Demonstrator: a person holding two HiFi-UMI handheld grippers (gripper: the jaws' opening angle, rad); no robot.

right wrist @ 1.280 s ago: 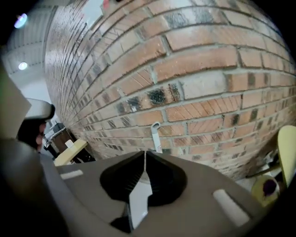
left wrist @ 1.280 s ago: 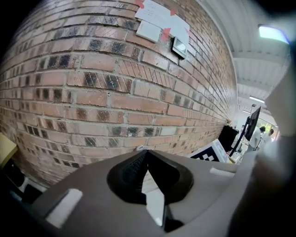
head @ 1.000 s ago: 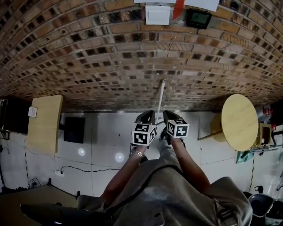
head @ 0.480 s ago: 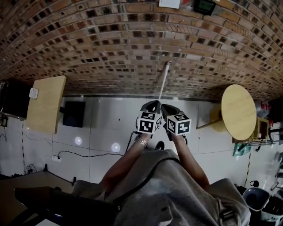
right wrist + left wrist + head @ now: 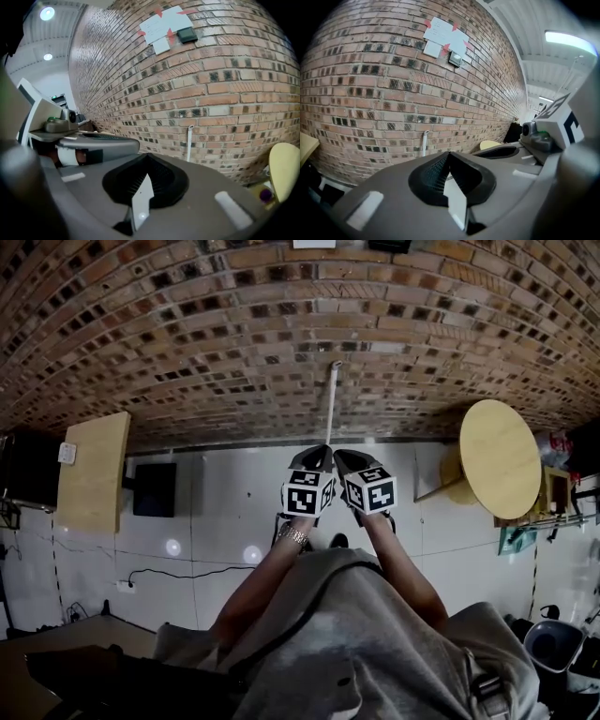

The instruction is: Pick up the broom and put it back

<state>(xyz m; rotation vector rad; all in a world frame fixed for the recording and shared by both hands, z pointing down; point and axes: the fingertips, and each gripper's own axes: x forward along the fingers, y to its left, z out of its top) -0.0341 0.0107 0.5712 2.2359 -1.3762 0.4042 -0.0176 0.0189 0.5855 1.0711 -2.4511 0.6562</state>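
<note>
1. At centre frame of the head view, the left gripper (image 5: 314,460) and the right gripper (image 5: 347,462) are held side by side, both aimed at the brick wall (image 5: 187,343). The broom (image 5: 330,404) shows as a pale handle leaning against that wall, directly above the grippers in the frame. Its head is hidden behind them. A round table (image 5: 497,470) stands at the right edge.
2. Left gripper view: the fingers of the left gripper (image 5: 449,157) are pressed together with nothing between them. The broom (image 5: 424,143) stands left of centre against the wall, well apart from the fingertips.
3. Right gripper view: the fingers of the right gripper (image 5: 147,159) are likewise pressed together and empty. The broom (image 5: 189,143) appears right of centre, apart from the gripper.
4. Step in hand, as judged: approach to the broom, with no contact made.
5. Next move, as judged: spread the fingers of one gripper, advance until the handle sits between them, then close on the shaft before lifting it off the wall.
</note>
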